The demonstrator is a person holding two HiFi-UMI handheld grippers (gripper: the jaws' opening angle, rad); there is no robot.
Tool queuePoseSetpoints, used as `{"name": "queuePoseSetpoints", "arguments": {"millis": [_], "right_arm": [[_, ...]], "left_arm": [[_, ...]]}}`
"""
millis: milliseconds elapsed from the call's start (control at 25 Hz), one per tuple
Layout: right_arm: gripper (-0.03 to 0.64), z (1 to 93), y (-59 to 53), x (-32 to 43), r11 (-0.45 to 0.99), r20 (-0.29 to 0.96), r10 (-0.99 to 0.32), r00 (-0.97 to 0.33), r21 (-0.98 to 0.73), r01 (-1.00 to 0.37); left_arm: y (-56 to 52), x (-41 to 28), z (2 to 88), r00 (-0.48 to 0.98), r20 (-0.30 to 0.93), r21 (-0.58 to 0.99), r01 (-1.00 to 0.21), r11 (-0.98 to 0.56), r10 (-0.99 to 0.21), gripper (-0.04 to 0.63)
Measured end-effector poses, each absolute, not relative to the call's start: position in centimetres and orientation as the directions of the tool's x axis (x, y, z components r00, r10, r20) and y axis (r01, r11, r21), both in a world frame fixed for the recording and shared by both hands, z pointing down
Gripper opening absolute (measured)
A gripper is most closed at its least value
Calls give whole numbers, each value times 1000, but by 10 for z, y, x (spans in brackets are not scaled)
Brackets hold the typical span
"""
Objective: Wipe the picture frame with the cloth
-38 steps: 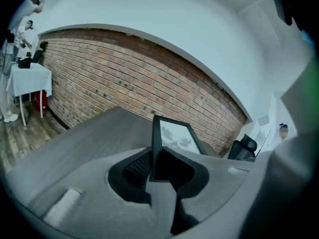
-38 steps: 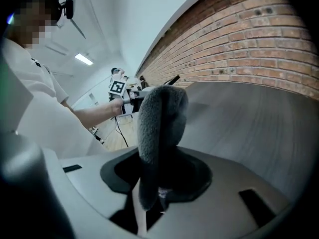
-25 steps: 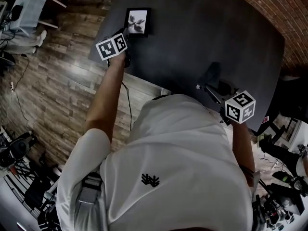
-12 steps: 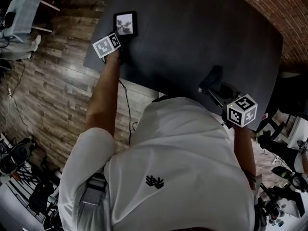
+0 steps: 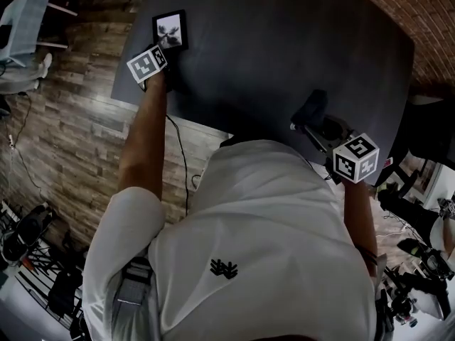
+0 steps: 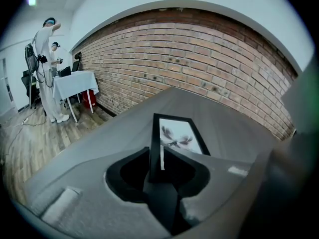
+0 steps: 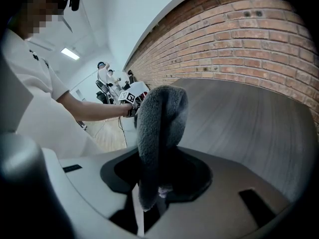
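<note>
A small black picture frame (image 5: 170, 30) with a pale photo lies near the far left corner of the dark table (image 5: 284, 41). My left gripper (image 5: 164, 49) is shut on its near edge. In the left gripper view the frame (image 6: 178, 135) runs away from the jaws, its edge pinched in the left gripper (image 6: 156, 159). I cannot tell whether the frame rests on the table or hangs just above it. My right gripper (image 5: 304, 125) is near the table's front right and shut on a grey fluffy cloth (image 5: 313, 107). The cloth (image 7: 159, 123) stands up out of the right gripper (image 7: 155, 180).
A brick wall (image 6: 199, 54) runs behind the table. Wooden floor (image 5: 64, 133) lies left of the table edge, and a cable (image 5: 181, 162) hangs from the left gripper. Two people stand by a white-covered table (image 6: 72, 86) at the far left.
In the head view the left gripper and the frame have shifted left, toward the table's left corner. The right gripper with the cloth has barely moved.
</note>
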State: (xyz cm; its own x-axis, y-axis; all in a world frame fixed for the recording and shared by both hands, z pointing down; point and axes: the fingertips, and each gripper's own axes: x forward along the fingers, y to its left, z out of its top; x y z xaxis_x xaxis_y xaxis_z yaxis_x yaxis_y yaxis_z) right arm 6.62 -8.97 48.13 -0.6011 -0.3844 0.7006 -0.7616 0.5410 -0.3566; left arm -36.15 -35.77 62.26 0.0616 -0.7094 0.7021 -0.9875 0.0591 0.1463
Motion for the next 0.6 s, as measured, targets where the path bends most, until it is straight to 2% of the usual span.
{"name": "queuePoseSetpoints", "arguments": {"millis": [200, 360, 600], "right_arm": [[144, 480, -81, 73, 550, 687, -388, -614, -361, -753], [144, 483, -87, 109, 575, 655, -383, -651, -383, -723], [144, 483, -73, 126, 677, 607, -320, -727, -390, -624]], "left_arm": [[-341, -362, 594, 54, 670, 133, -990, 48, -740, 101], [-317, -313, 560, 76, 638, 166, -985, 40, -766, 100], [-231, -197, 504, 298, 561, 333, -935, -119, -772, 26]]}}
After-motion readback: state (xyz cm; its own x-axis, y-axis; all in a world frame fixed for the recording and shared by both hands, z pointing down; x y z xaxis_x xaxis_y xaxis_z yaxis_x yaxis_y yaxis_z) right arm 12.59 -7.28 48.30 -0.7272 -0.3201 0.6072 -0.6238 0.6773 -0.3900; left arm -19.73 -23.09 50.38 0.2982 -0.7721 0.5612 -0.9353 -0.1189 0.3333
